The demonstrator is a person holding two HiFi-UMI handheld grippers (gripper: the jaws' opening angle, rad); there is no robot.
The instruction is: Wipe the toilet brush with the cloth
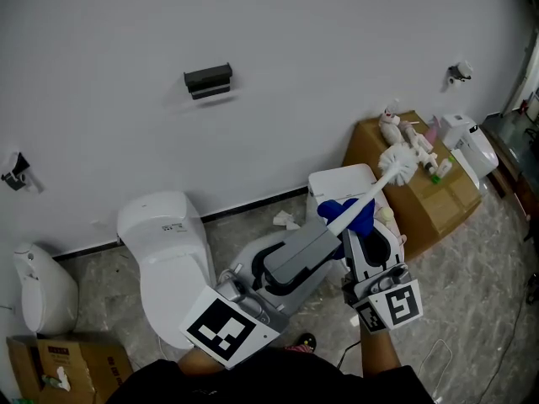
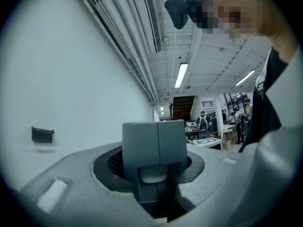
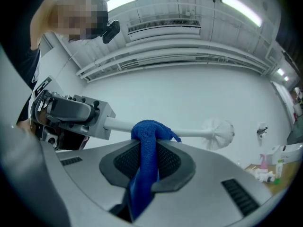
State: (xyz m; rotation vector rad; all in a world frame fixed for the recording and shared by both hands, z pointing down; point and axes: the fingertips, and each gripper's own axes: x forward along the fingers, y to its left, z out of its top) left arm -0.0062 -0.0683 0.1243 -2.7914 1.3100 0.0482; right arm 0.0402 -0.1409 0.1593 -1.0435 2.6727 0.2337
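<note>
Indoors, beside a white porcelain toilet (image 1: pixel 164 251) and a brown cardboard box (image 1: pixel 421 200), a person holds a white plastic toilet brush (image 1: pixel 370 194) level in the air, well clear of both. The left gripper (image 1: pixel 285 266) has its jaws clamped on the brush's chunky grey block handle (image 2: pixel 154 143). From there the thin white shaft (image 3: pixel 189 133) runs up and to the right to a round white bristle head (image 1: pixel 397 165). The right gripper (image 3: pixel 147 167) is closed on a bright blue woven cloth (image 3: pixel 147 131), whose bunched top drapes over the shaft partway along, touching it. The brush looks light and stiff, and its smooth shaft is probably slippery, so the squared handle seems the sound place to hold it. The bristles should flex and spring back. The cloth looks soft and limp, best pinched in a thick fold so it hugs the shaft.
</note>
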